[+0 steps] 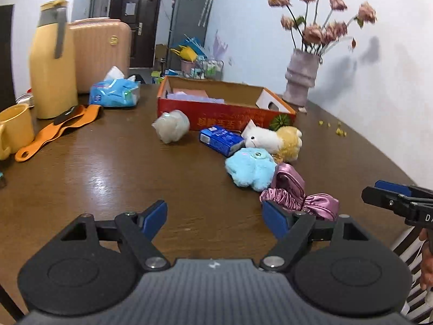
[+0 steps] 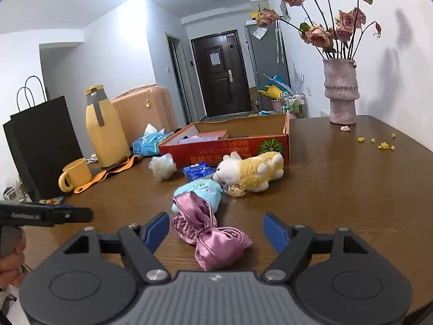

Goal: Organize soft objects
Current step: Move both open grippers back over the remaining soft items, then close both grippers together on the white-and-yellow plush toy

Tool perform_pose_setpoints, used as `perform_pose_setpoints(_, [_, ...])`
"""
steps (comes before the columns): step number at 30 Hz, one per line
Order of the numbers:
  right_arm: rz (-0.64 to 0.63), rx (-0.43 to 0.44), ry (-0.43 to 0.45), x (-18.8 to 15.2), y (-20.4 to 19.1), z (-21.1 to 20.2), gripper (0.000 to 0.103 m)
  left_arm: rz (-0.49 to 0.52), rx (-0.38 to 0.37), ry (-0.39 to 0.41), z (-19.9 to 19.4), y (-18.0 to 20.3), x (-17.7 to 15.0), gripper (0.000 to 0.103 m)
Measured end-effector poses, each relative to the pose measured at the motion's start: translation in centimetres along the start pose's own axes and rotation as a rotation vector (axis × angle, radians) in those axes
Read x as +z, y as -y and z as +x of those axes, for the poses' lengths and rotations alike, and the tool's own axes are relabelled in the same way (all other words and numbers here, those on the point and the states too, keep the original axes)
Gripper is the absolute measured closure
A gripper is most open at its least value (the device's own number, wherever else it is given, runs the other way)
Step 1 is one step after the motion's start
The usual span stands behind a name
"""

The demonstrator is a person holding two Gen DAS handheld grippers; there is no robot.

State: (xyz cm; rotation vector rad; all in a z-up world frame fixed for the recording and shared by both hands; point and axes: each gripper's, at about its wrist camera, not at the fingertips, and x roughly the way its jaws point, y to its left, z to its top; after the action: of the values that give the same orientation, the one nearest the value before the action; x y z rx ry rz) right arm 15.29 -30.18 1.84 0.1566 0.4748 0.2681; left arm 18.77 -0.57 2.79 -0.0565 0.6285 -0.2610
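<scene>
**Count of things on the brown table**

Ahead of the claw lie two plush toys: one white-and-yellow animal (image 2: 250, 172) and one light blue one (image 2: 199, 191). One pink satin bonnet (image 2: 213, 239) sits nearest, between the right claw's fingers. One blue packet (image 2: 197, 171), one whitish mesh puff (image 2: 162, 166), one red cardboard box (image 2: 227, 149) farther ahead. To the far left: one yellow mug (image 2: 75, 174), one yellow jug (image 2: 104, 132), one tissue pack (image 2: 148, 143), one orange strap (image 2: 108, 174). Far right: one vase (image 2: 341, 92)
</scene>
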Motion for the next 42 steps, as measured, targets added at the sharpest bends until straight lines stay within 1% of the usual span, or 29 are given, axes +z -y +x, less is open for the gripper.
perform_pose_setpoints(3, [0.018, 0.001, 0.011, 0.3, 0.5, 1.0, 0.027, 0.024, -0.015, 0.001, 1.9, 1.0, 1.2, 0.023])
perform_pose_setpoints(5, [0.030, 0.001, -0.003, 0.6, 1.1, 2.2, 0.027, 0.038, -0.030, -0.007, 3.4, 1.8, 2.1, 0.025])
perform_pose_setpoints(7, [0.038, -0.011, -0.025, 1.3, 1.7, 3.8, 0.027, 0.049, -0.064, -0.005, 5.1, 2.6, 3.3, 0.026])
perform_pose_setpoints(9, [0.058, -0.019, -0.043, 2.2, 2.7, 5.9, 0.027, 0.060, -0.081, -0.012, 7.3, 3.2, 4.7, 0.027])
perform_pose_setpoints(11, [0.079, -0.037, -0.046, 3.3, 3.7, 7.9, 0.027, 0.072, -0.062, -0.043, 9.8, 3.8, 5.8, 0.031])
perform_pose_setpoints(14, [0.125, -0.023, -0.039, 4.9, 5.2, 10.7, 0.027, 0.083, -0.083, -0.065, 13.4, 4.7, 7.4, 0.031])
perform_pose_setpoints(16, [0.174, -0.008, -0.046, 5.9, 6.4, 12.8, 0.028, 0.065, -0.099, -0.083, 15.8, 4.8, 8.7, 0.033])
perform_pose_setpoints(18, [0.205, -0.002, -0.051, 6.5, 7.2, 14.5, 0.029, 0.022, -0.133, -0.101, 18.2, 4.5, 10.0, 0.033])
perform_pose_setpoints(22, [0.245, -0.027, -0.074, 7.3, 8.4, 18.1, 0.031, -0.035, -0.162, -0.161, 22.4, 4.0, 11.3, 0.033])
perform_pose_setpoints(24, [0.292, -0.041, -0.092, 7.6, 9.2, 19.8, 0.034, -0.053, -0.178, -0.199, 23.9, 3.9, 11.5, 0.033])
perform_pose_setpoints(26, [0.340, -0.047, -0.106, 7.5, 10.0, 21.2, 0.041, -0.057, -0.185, -0.208, 24.8, 3.9, 11.6, 0.033])
perform_pose_setpoints(28, [0.382, -0.034, -0.116, 7.1, 10.8, 22.0, 0.044, -0.041, -0.190, -0.196, 25.1, 4.2, 11.8, 0.033])
perform_pose_setpoints(30, [0.421, -0.001, -0.110, 6.6, 11.5, 22.1, 0.046, -0.042, -0.204, -0.201, 25.5, 4.2, 11.9, 0.033])
perform_pose_setpoints(31, [0.425, 0.002, -0.107, 6.5, 11.5, 22.1, 0.048, -0.053, -0.207, -0.205, 25.5, 4.3, 11.8, 0.033])
perform_pose_setpoints(32, [0.432, 0.009, -0.102, 6.4, 11.7, 22.0, 0.052, -0.059, -0.212, -0.207, 25.6, 4.4, 11.8, 0.033])
perform_pose_setpoints(34, [0.454, 0.031, -0.104, 6.4, 11.8, 21.9, 0.062, -0.073, -0.242, -0.228, 25.6, 4.7, 11.9, 0.036])
perform_pose_setpoints(35, [0.458, 0.037, -0.108, 6.5, 11.8, 21.9, 0.064, -0.094, -0.282, -0.252, 25.7, 4.8, 11.9, 0.037])
perform_pose_setpoints(36, [0.451, 0.026, -0.104, 6.5, 11.7, 21.8, 0.065, -0.123, -0.296, -0.276, 25.8, 4.8, 11.9, 0.037])
perform_pose_setpoints(37, [0.447, 0.020, -0.099, 6.5, 11.7, 21.7, 0.066, -0.142, -0.297, -0.279, 25.8, 4.8, 11.8, 0.037])
perform_pose_setpoints(38, [0.456, 0.019, -0.098, 6.4, 11.7, 21.6, 0.067, -0.146, -0.292, -0.274, 25.6, 4.9, 11.8, 0.040])
perform_pose_setpoints(39, [0.468, 0.018, -0.097, 6.3, 11.7, 21.4, 0.067, -0.148, -0.283, -0.271, 25.5, 4.9, 11.7, 0.047])
perform_pose_setpoints(41, [0.468, 0.017, -0.086, 6.4, 11.4, 20.8, 0.070, -0.170, -0.265, -0.267, 25.0, 4.9, 11.7, 0.053])
perform_pose_setpoints(42, [0.467, 0.023, -0.073, 6.6, 11.2, 20.2, 0.071, -0.180, -0.263, -0.259, 24.4, 4.8, 11.8, 0.054])
